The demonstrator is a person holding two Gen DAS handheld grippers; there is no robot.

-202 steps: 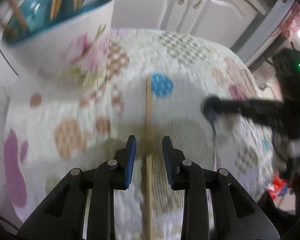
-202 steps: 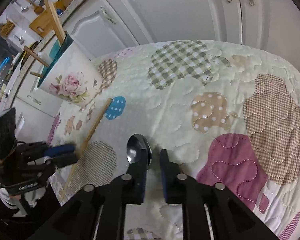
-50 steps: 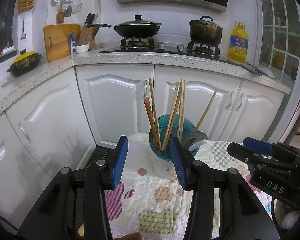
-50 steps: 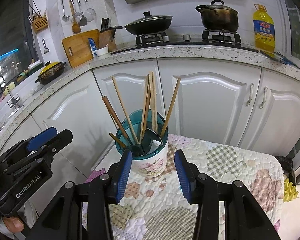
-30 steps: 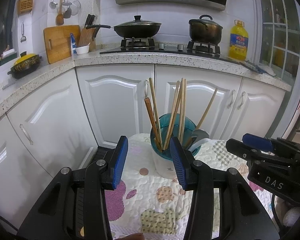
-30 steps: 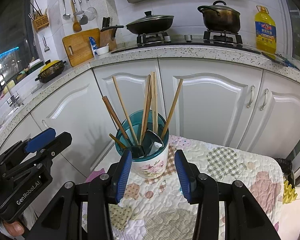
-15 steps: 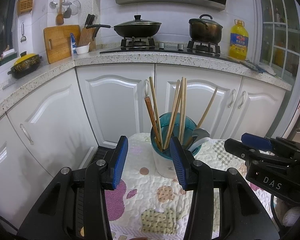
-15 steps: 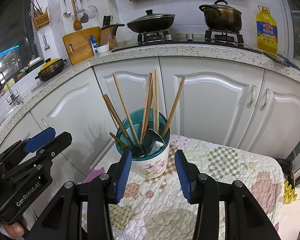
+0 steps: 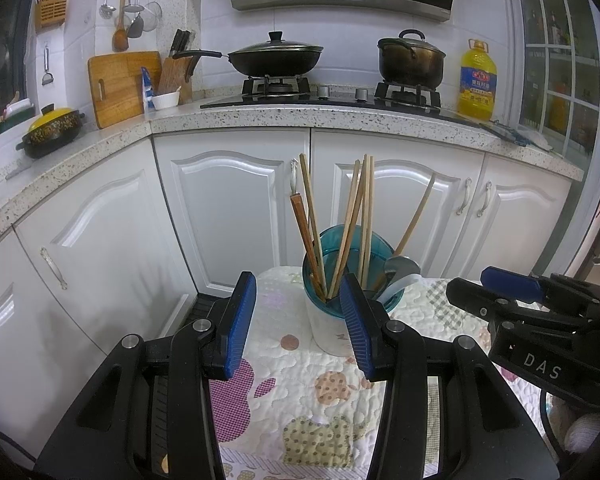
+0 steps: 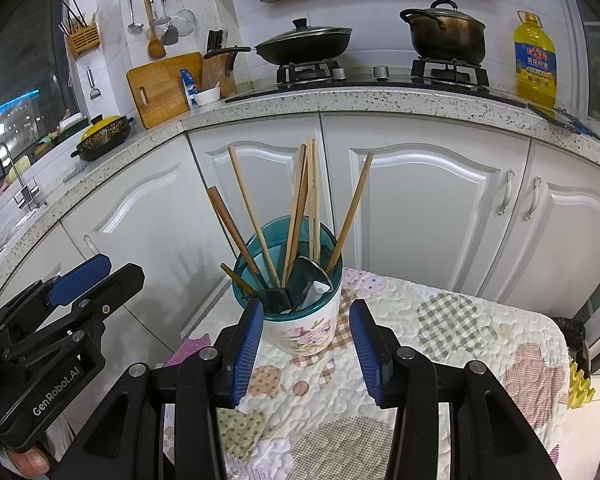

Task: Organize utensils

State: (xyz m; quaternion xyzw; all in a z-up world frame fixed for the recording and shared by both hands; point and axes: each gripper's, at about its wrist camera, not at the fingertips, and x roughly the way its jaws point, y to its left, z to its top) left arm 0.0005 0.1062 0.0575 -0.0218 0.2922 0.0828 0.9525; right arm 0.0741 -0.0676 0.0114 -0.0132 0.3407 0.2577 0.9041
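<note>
Both views are sharp and evenly lit from overhead, with soft shadows, strong fisheye bending and black vignetted corners.

The white floral ceramic holder [image 10: 304,328] is glossy, with a teal translucent plastic liner [image 10: 260,240]. Pale wooden chopsticks [image 10: 312,200] look matt beside a shiny metal spoon [image 9: 400,270]. The quilted patchwork cloth [image 10: 440,344] is soft and stitched. The speckled stone countertop [image 9: 300,118] gleams; the white cabinet doors [image 10: 420,208] are smooth and semi-gloss.
</note>
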